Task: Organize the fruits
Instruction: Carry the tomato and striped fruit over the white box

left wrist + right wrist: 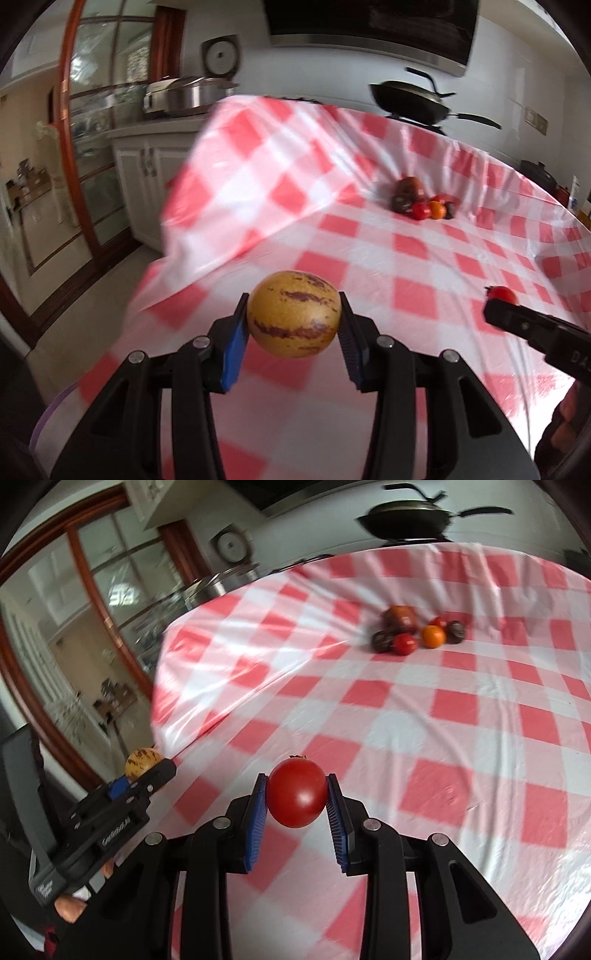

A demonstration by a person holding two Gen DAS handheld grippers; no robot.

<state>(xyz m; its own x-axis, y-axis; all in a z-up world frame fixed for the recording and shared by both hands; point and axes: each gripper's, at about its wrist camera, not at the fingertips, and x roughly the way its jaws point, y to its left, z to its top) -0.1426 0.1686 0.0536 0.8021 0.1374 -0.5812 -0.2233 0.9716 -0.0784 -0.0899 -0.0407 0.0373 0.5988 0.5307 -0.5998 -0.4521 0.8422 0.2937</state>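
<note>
While the left tongs (293,319) clamped a yellow striped fruit (293,314) between their blue pads, the right tongs (296,798) were clenched on a red tomato (296,797), both items held above the surface (461,738) with its red-and-white checked cloth. Farther back on that cloth, a cluster of small fruits (417,631), dark, red and orange, lay touching one another, with a black wok (410,99) beyond the cloth's far edge.

The fruit pile (421,201) is smeared by blur, its dark pieces too soft to name. The right tool (496,301) hides most of the red tomato (502,293). The surface (406,258) runs off the frame's right edge.
</note>
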